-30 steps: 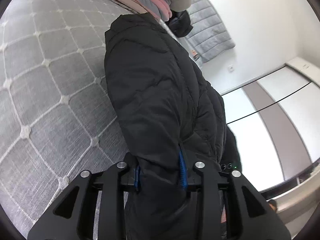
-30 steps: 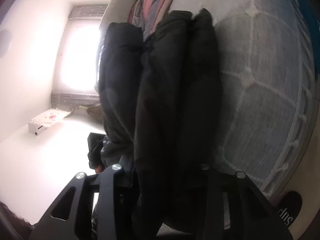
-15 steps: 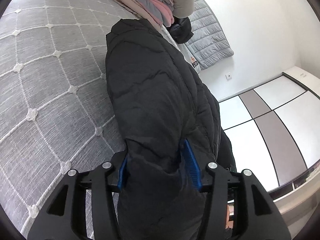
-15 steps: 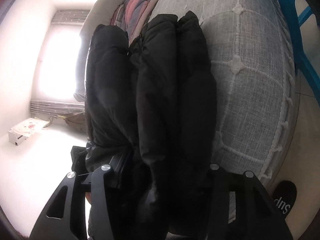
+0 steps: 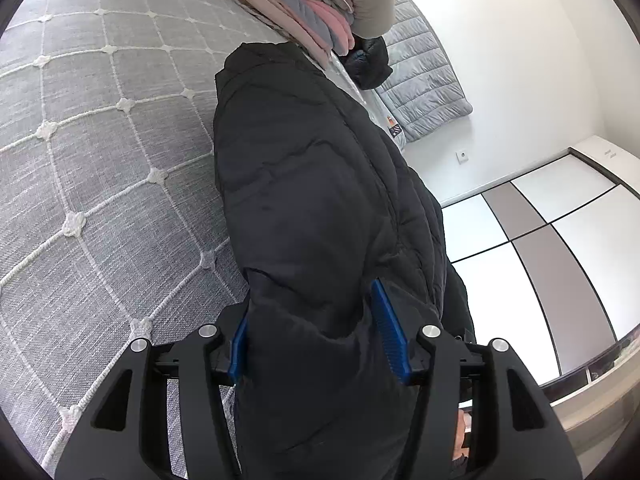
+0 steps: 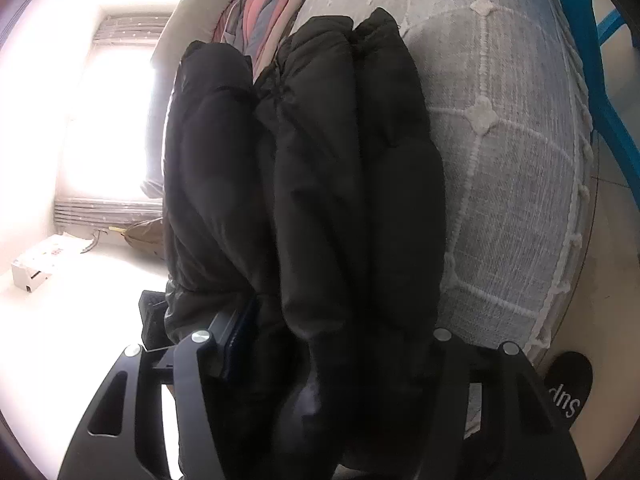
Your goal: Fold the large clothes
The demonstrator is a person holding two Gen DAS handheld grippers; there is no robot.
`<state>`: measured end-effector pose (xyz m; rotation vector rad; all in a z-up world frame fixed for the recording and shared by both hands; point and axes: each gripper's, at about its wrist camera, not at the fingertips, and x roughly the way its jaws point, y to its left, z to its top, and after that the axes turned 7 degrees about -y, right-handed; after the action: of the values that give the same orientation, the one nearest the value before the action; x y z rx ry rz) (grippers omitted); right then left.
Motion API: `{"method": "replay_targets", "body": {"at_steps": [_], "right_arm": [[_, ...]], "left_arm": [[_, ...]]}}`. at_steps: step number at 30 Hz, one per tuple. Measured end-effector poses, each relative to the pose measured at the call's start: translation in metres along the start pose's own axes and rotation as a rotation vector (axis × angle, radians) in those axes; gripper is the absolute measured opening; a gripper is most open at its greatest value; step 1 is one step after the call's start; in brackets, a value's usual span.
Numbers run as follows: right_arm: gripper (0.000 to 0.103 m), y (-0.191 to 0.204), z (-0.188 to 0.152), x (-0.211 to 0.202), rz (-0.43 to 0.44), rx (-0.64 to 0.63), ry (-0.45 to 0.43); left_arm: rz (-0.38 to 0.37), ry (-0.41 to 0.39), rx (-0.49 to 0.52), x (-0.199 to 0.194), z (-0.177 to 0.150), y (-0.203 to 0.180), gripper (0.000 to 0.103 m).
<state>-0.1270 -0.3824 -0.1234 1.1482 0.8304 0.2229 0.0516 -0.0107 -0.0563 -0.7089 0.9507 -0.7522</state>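
Evidently the release step was in hand: the left gripper (image 5: 318, 330) and right gripper (image 6: 336, 340) had just been opening, jaws apart, with the folded black puffer jacket (image 5: 304, 184) between them on the quilted bedspread (image 5: 104, 168). Next, I judged, both should back clear.

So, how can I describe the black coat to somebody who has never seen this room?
Look at the bed with the grey quilted cover. The black puffer coat lies folded along its edge, reaching toward a stack of pink and grey folded clothes. It is the only big black padded thing on the bed; the stack behind it is pastel.
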Motion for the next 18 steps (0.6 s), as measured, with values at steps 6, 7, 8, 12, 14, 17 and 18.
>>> {"method": "replay_targets", "body": {"at_steps": [6, 7, 8, 12, 14, 17, 18], "right_arm": [[0.059, -0.003, -0.002, -0.002, -0.013, -0.021, -0.011], [0.059, -0.001, -0.002, -0.002, -0.018, -0.029, -0.014], [0.057, 0.001, -0.003, -0.003, -0.023, -0.044, -0.018], [0.053, 0.011, -0.005, -0.004, -0.038, -0.068, -0.021], [0.053, 0.011, -0.005, -0.004, -0.031, -0.061, -0.017], [0.053, 0.009, -0.006, -0.004, -0.025, -0.049, -0.014], [0.053, 0.009, -0.006, -0.004, -0.025, -0.046, -0.013]], "left_arm": [[0.008, -0.001, 0.011, 0.001, 0.0, -0.003, 0.051], [0.008, -0.002, 0.013, 0.002, 0.0, -0.004, 0.051], [0.009, -0.002, 0.02, 0.002, 0.0, -0.005, 0.051], [0.039, 0.003, 0.079, 0.004, -0.001, -0.013, 0.045], [0.055, 0.007, 0.095, 0.005, -0.001, -0.015, 0.042], [0.062, 0.009, 0.101, 0.007, 0.001, -0.015, 0.037], [0.064, 0.009, 0.104, 0.007, 0.001, -0.016, 0.036]]}}
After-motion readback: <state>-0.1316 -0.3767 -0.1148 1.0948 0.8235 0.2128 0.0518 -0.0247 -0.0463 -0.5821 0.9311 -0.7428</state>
